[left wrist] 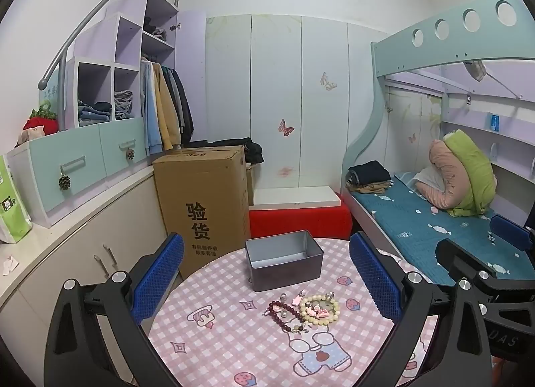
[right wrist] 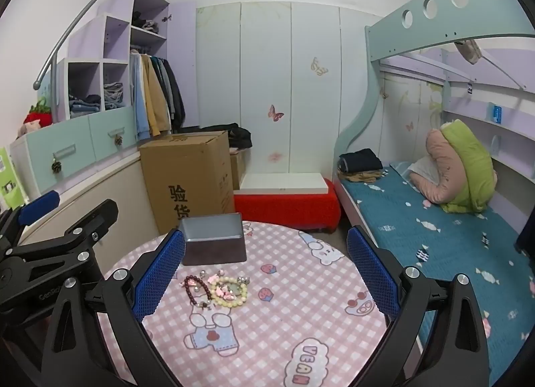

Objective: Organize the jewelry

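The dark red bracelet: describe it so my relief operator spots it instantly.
On the round pink checked table, just in front of the open metal tin, lies a small jewelry pile. The dark red bracelet forms its left side, maroon beads beside the pale cream bracelet.

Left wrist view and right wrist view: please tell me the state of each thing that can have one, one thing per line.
left gripper: open, holds nothing
right gripper: open, holds nothing
tin box: lidless, upright, empty
dark red bracelet: on the table, outside the box
cream bracelet: on the table, outside the box
wardrobe door: open
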A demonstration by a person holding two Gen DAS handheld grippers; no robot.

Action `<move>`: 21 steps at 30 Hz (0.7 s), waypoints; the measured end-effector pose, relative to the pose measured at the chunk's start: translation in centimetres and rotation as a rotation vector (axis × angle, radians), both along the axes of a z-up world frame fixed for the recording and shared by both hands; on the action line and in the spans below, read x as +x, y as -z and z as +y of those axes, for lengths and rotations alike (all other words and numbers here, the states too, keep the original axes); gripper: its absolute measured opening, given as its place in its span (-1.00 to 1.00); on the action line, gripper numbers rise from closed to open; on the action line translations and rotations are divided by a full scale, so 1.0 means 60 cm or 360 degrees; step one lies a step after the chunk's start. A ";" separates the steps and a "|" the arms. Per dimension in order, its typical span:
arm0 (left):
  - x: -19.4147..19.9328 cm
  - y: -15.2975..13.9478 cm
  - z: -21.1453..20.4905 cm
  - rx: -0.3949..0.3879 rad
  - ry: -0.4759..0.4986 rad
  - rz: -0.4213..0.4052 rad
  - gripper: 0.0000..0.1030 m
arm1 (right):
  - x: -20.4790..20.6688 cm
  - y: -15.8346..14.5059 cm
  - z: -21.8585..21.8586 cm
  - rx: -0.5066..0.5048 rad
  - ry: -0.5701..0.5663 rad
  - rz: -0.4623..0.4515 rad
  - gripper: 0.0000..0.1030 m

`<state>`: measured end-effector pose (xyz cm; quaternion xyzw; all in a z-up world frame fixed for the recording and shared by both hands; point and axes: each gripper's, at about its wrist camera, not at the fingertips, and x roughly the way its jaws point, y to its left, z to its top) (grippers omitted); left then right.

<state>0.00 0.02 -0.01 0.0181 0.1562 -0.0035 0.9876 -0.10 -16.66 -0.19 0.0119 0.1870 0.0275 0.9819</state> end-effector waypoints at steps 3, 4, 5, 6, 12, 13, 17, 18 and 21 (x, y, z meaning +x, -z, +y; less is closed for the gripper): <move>0.001 0.000 0.000 0.0001 -0.0004 -0.0002 0.86 | -0.001 -0.001 -0.001 -0.0001 0.0000 -0.0003 0.83; 0.001 0.000 0.001 0.0000 -0.0005 -0.0003 0.86 | -0.001 -0.001 -0.001 -0.0001 -0.0001 -0.0004 0.83; 0.003 0.002 0.005 0.0000 -0.0005 -0.0005 0.86 | -0.001 -0.001 -0.001 -0.0001 -0.0002 -0.0005 0.83; 0.003 0.002 0.004 0.0000 -0.0005 -0.0005 0.86 | -0.002 -0.002 -0.001 -0.0001 -0.0002 -0.0006 0.83; -0.004 -0.008 0.004 0.0006 -0.0011 -0.0015 0.86 | 0.002 0.000 0.002 0.0001 -0.0005 -0.0011 0.83; -0.004 -0.008 0.004 0.0007 -0.0010 -0.0015 0.86 | 0.002 0.000 0.002 0.0000 -0.0005 -0.0012 0.83; -0.004 -0.008 0.003 0.0009 -0.0012 -0.0016 0.86 | 0.002 0.001 0.001 0.0001 -0.0007 -0.0011 0.83; -0.004 -0.009 0.003 0.0010 -0.0012 -0.0016 0.86 | 0.000 -0.004 0.003 0.0001 -0.0006 -0.0013 0.83; -0.004 -0.009 0.004 0.0008 -0.0010 -0.0015 0.86 | 0.000 -0.004 0.003 0.0000 -0.0006 -0.0012 0.83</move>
